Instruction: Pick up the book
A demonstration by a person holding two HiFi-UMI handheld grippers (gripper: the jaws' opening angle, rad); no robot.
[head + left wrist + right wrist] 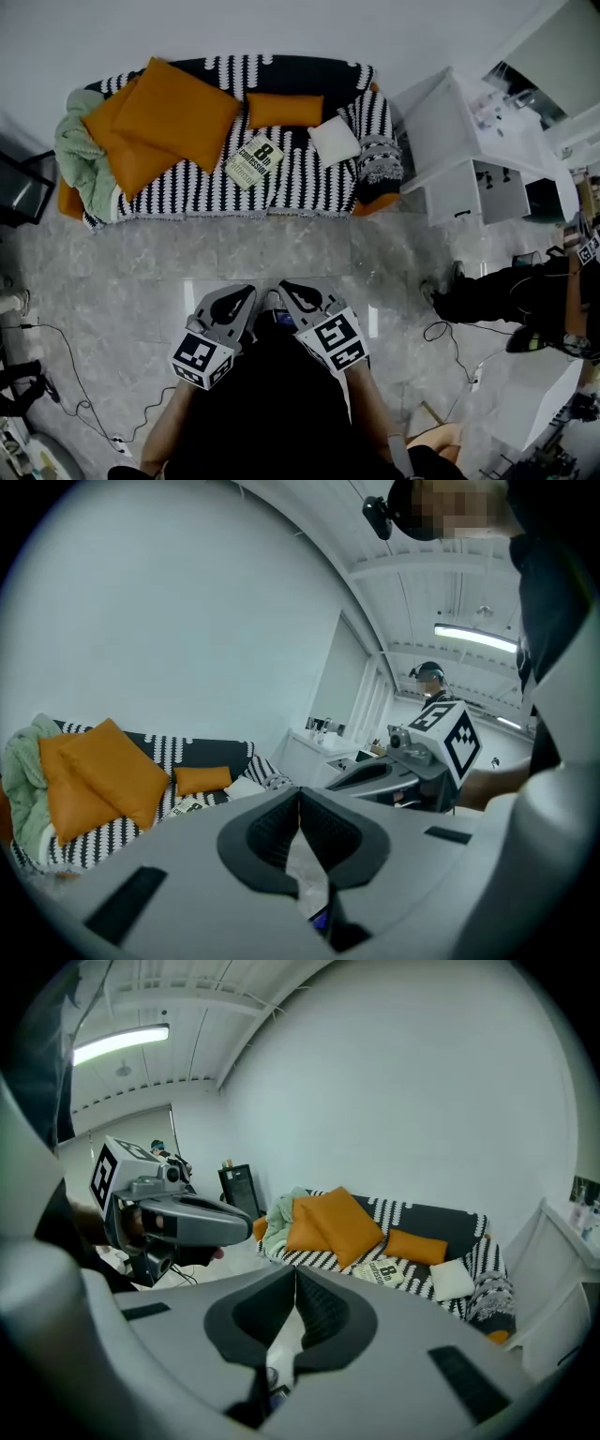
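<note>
Head view: a person stands on a grey tiled floor (281,248), facing a sofa (319,183) set against the wall.
Book (255,161): lies flat on the sofa seat, cover up and turned at a slant, near the middle. Nothing touches it but the seat.
Book's neighbours: the big orange cushions (173,112) are to its left, a small orange cushion (284,110) is just behind it, and a white cushion (334,141) is to its right.
Sofa: draped in a black-and-white striped throw, with orange showing at both ends.
Blanket (82,155): pale green, bundled at the sofa's left end under the big cushions.
Left gripper (248,292): clenched, pads pressed together with nothing between them. It is held over the floor, well apart from the sofa.
Right gripper (286,285): clenched too, and empty. It sits just beside the left one, tips angled towards each other.
Right gripper view: its closed tips point towards the sofa, with the book in sight beyond them.
Cabinet (469,141): white, standing right of the sofa.
Cable (66,375): black, trailing over the floor at the left.
</note>
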